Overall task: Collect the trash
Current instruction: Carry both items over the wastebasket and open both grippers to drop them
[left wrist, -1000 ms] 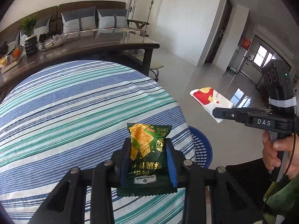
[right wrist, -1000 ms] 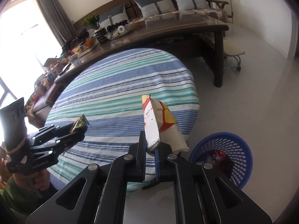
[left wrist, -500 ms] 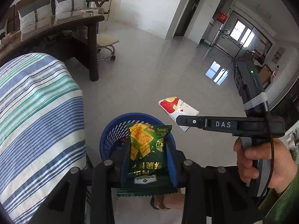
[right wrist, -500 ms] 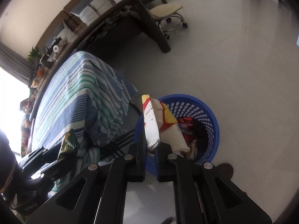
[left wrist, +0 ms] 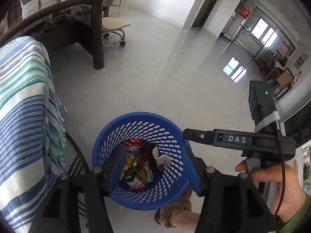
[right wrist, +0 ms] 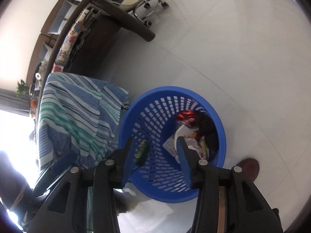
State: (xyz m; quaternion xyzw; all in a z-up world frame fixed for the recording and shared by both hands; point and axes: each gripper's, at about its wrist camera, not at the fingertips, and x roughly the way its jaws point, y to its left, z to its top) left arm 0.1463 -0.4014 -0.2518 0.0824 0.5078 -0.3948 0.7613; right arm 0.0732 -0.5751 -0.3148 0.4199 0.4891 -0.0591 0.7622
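Note:
A blue perforated trash basket stands on the floor beside the striped table; it also shows in the right wrist view. Several wrappers and a can lie inside it, among them a white and red packet. My left gripper is open and empty right above the basket. My right gripper is open and empty above the basket too; it shows side-on in the left wrist view. A green wrapper is falling beside the right gripper's left finger.
The table with the blue and green striped cloth is close on the left. A dark wooden desk and a wheeled stool stand further back. The person's slipper is next to the basket. Grey tiled floor surrounds it.
Both grippers moved from the table to above the basket and opened. The green cracker bag left my left gripper and the white and red packet left my right gripper; both dropped toward the basket.

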